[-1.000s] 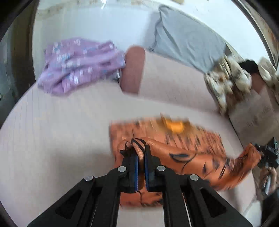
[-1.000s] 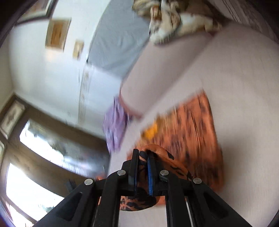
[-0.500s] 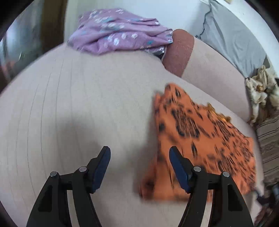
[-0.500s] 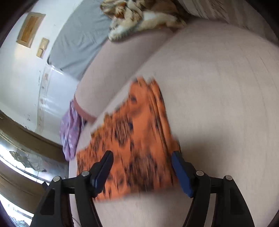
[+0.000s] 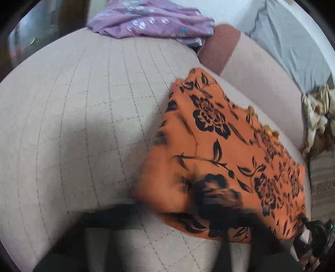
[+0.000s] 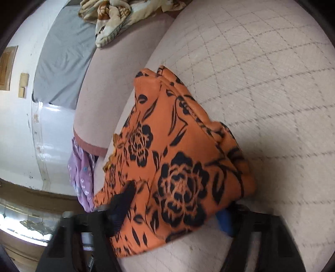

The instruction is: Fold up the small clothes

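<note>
An orange garment with black flowers (image 5: 226, 159) lies folded flat on the beige quilted sofa seat (image 5: 83, 117). It also shows in the right wrist view (image 6: 178, 167). My left gripper (image 5: 167, 211) is a dark blur at the garment's near left corner, with its jaws spread wide. My right gripper (image 6: 173, 213) is open, its fingers on either side of the garment's near edge, one blue pad (image 6: 225, 221) showing under the cloth. Neither holds the cloth.
A purple flowered garment (image 5: 150, 21) lies bunched at the seat's far end by the backrest (image 5: 257, 79). A grey pillow (image 5: 293, 41) and a cream flowered blanket (image 6: 125, 14) lie behind the sofa.
One second ago both grippers were shut on the orange garment's edge. They let go and opened, and both have moved in close to its near edge.
</note>
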A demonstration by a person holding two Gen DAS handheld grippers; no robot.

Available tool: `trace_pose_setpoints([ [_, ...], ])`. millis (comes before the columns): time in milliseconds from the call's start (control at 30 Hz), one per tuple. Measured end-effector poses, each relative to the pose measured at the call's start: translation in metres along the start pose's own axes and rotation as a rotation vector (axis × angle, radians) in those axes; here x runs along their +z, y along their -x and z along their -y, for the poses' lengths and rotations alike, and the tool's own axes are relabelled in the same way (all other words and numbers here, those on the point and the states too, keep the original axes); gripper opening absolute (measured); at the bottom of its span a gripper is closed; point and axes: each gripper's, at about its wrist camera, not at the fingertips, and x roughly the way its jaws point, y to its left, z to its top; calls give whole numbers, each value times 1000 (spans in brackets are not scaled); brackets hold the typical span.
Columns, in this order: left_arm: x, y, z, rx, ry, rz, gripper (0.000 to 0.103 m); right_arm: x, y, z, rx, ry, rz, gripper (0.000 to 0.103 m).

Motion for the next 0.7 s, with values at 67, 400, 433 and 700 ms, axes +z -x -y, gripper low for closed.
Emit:
trace_pose_setpoints([
  [67,8,7,1,-7,1,5,20,3,-6,0,-17,-1,-15,14],
  [400,-12,138,38,-124,-119,238,19,10,86,-78,64,213,107,8],
  [433,-23,137,35,-122,-134,223,20,7,97,-76,66,224,114,8],
  [700,-69,57,-41,-14,-28,40,43,-41,84,38,-38,58,-66,71],
])
